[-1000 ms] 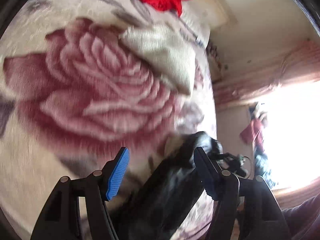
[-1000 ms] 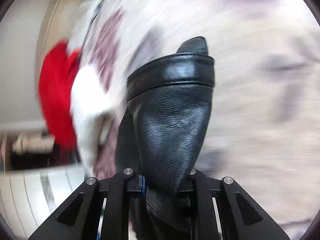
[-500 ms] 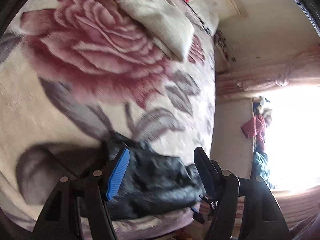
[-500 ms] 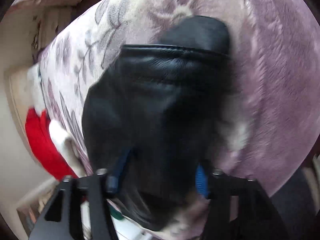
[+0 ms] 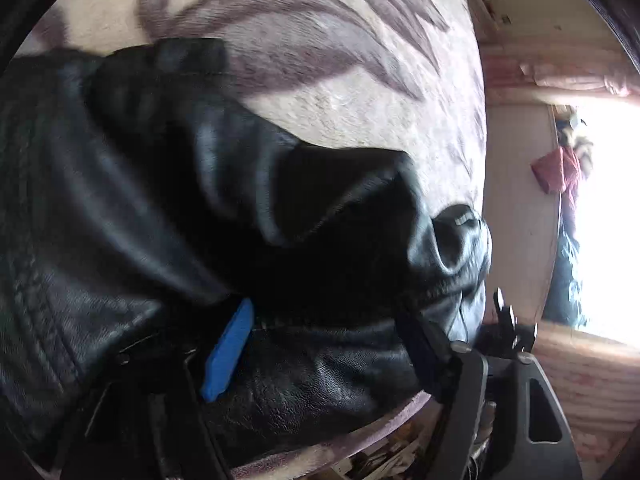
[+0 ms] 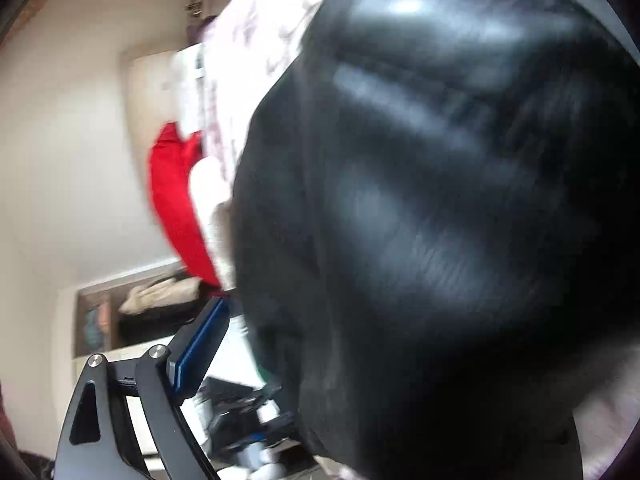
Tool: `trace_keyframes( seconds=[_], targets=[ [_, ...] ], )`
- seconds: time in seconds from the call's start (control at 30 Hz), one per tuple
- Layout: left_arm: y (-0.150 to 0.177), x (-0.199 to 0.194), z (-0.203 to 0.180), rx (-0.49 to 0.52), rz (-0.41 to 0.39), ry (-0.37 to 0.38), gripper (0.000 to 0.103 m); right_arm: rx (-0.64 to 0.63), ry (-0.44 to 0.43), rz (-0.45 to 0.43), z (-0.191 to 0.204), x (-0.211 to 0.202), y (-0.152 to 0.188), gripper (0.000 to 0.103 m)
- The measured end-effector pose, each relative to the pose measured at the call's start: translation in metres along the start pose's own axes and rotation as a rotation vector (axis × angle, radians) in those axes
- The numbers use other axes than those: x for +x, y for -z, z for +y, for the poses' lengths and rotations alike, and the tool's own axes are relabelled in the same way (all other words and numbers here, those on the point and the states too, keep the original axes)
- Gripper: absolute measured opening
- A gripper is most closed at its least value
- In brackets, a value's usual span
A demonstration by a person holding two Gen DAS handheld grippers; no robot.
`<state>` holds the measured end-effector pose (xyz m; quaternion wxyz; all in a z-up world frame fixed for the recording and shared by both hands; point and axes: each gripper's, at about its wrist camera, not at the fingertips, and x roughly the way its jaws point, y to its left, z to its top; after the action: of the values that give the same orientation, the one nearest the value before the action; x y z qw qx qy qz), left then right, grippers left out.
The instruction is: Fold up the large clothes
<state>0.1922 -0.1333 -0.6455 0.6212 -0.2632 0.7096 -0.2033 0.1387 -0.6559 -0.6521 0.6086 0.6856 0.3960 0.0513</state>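
Your left gripper [image 5: 324, 344] stands wide, its blue pad [image 5: 228, 350] and far finger straddling a bunched fold of the black jacket [image 5: 132, 208], likely so you can pinch that edge next. The jacket lies heaped on the near edge of the floral blanket [image 5: 360, 64], which keeps it within reach for folding. Your right gripper [image 6: 256, 360] shows only its left finger, well out from the jacket; the leather hides the other finger, so I cannot tell whether it grips. A red garment [image 6: 176, 200] lies at the far left.
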Motion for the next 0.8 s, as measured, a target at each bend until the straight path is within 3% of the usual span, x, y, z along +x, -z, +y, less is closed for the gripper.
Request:
trace_keyframes(
  seconds=[0.03, 0.1, 0.17, 0.23, 0.37, 0.53, 0.7, 0.8],
  targets=[
    [-0.001, 0.0, -0.004, 0.031, 0.018, -0.02, 0.074, -0.006, 0.0, 0.01, 0.001, 0.003, 0.0, 0.093],
    [-0.003, 0.0, -0.01, 0.086, 0.044, -0.055, 0.074, -0.016, 0.021, 0.014, 0.001, 0.004, -0.001, 0.079],
    [-0.007, 0.002, -0.012, 0.094, 0.057, -0.073, 0.074, -0.015, 0.097, -0.008, -0.002, -0.008, 0.003, 0.037],
    [-0.011, 0.003, -0.01, 0.069, 0.063, -0.079, 0.074, -0.066, 0.159, -0.049, 0.011, -0.016, 0.01, 0.031],
    [-0.016, 0.002, -0.006, 0.041, 0.062, -0.084, 0.075, -0.309, 0.267, -0.084, 0.069, -0.024, 0.033, 0.025],
    [-0.018, 0.0, -0.006, 0.036, 0.064, -0.062, 0.085, -0.64, 0.409, -0.068, 0.135, -0.011, 0.068, 0.024],
    [-0.015, 0.01, -0.011, 0.042, 0.063, -0.039, 0.094, -0.945, 0.533, -0.036, 0.17, 0.0, 0.108, 0.022],
    [-0.012, 0.009, -0.009, 0.038, 0.062, -0.011, 0.094, -1.084, 0.602, -0.016, 0.184, 0.007, 0.124, 0.022]
  ],
)
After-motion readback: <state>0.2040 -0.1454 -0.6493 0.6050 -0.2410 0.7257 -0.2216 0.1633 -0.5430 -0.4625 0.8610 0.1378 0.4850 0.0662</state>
